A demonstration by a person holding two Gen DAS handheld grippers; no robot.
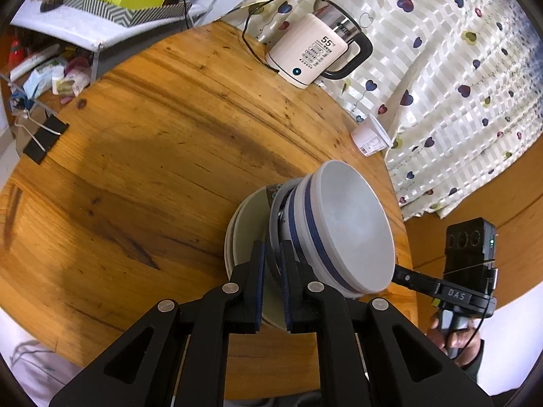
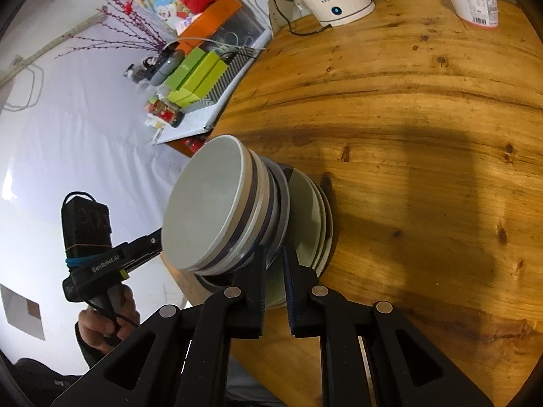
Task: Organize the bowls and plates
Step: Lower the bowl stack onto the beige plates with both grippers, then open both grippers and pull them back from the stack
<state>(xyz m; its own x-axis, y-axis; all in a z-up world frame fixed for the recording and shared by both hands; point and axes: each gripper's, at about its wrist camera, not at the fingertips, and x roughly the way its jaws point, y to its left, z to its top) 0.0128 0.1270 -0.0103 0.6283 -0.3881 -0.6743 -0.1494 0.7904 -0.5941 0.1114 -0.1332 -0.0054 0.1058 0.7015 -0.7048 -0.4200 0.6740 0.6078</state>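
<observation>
Both grippers, left (image 1: 273, 279) and right (image 2: 274, 279), fingers nearly closed, pinch opposite rims of the plate stack (image 1: 247, 237) carrying nested bowls (image 1: 342, 227) between them near the table (image 1: 152, 156) edge; likely carrying, next needs level, matched setdown.

Round wooden table (image 1: 152, 156); heart-print curtain (image 1: 458, 84) behind; cluttered white shelf (image 2: 190, 129) beside; pale wall (image 2: 68, 135).

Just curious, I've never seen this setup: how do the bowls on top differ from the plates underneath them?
The white bowls with dark blue bands are deep; the plain pale plates are flat and shallow. The bowls sit nested on top, while the plates lie at the bottom on the round wooden table. The bowls carry a stripe; the plates show none. Both are round, pale and stacked together.
</observation>
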